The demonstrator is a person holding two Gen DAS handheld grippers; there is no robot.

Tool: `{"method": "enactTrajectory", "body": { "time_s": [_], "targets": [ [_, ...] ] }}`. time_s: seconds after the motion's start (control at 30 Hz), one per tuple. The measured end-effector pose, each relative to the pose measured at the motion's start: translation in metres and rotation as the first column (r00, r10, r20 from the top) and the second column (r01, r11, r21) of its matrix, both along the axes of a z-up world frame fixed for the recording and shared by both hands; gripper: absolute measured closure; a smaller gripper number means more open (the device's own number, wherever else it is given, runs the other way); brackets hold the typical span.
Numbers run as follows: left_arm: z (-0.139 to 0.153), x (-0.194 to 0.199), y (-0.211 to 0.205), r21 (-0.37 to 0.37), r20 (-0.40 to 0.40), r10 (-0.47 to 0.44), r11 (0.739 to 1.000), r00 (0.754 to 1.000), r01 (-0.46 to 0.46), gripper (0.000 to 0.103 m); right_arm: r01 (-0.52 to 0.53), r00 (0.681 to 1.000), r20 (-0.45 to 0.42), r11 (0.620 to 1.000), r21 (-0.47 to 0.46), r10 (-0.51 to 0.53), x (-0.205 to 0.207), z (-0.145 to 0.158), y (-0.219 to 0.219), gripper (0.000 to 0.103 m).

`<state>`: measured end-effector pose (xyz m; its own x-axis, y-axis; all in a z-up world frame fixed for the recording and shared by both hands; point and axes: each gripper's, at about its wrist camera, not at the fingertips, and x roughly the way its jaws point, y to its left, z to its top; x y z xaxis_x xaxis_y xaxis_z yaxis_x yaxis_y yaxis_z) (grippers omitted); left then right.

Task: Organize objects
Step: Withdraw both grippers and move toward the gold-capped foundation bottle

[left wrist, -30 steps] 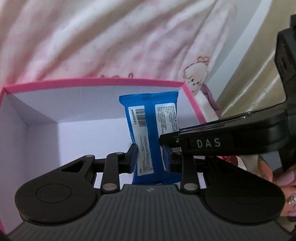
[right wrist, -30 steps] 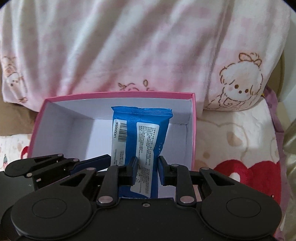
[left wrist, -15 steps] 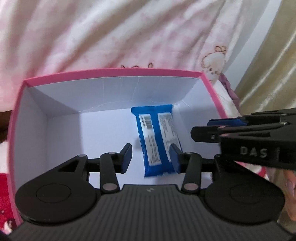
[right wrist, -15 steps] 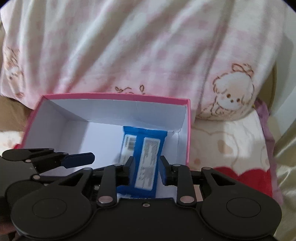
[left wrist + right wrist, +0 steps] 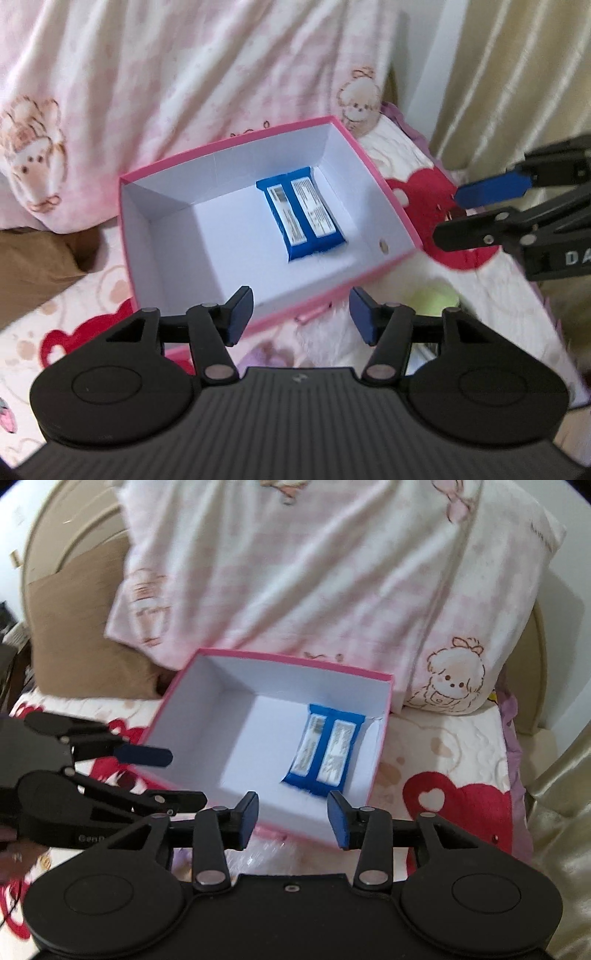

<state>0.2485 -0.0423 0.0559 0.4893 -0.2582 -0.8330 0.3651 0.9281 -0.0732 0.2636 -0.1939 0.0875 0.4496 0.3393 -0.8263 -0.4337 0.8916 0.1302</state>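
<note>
Lying flat on the white floor of the pink box [image 5: 397, 218], the blue packet [image 5: 303, 214] sits label side up, tucked toward the box's right wall and far end. You can see it from the other camera too, packet [image 5: 327, 751] hugging the same corner of the box [image 5: 380, 753]. My guess is it's parked over there on purpose so the rest of the floor is free for whatever goes in next; nothing else is inside yet.

Neither tool is touching it. The left gripper [image 5: 301, 314] hangs above the near rim with its jaws spread wide and nothing between them, and the right gripper [image 5: 293, 819] is the same deal, jaws apart and empty, above the near edge. Each one pokes into the other's view from the side. Being wide open and clear of the box reads to me like they're free for the next pickup.

The box sits on a bed cover [image 5: 443, 760] with red hearts and bear prints, its far side pushed up against a pink checked pillow [image 5: 332, 572], which probably keeps it from sliding on the soft surface. There's something pale green [image 5: 436, 295] on the cover near the left gripper, and some crinkly clear plastic just below the right one, but both are too blurry to identify. Could be next in line, can't say.
</note>
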Motion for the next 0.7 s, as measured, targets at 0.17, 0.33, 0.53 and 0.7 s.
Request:
{"method": "enactTrajectory", "body": {
  "time_s": [0.17,0.33,0.53,0.7],
  "targets": [
    [0.009,-0.041,0.001,0.091,0.034,-0.071,0.994,0.997,0.067,0.043,-0.088,0.996,0.007,0.996,-0.003,0.088,-0.048,0.007,0.006,0.049],
    [0.013,-0.077,0.011,0.120,0.045,-0.091,0.989,0.995,0.085,0.040,-0.161,0.987,0.012,0.987,-0.011,0.161,-0.093,0.007,0.015,0.045],
    [0.006,-0.112,0.015,0.145,0.066,-0.131,0.982,0.989,0.120,0.033,-0.215,0.977,0.001,0.976,0.021,0.215,-0.129,-0.002,0.023,0.030],
    [-0.024,-0.126,0.023,0.123,0.038,-0.126,0.985,0.991,0.121,0.031,-0.241,0.969,-0.030,0.968,0.070,0.244,-0.148,-0.025,0.031,0.025]
  ]
}}
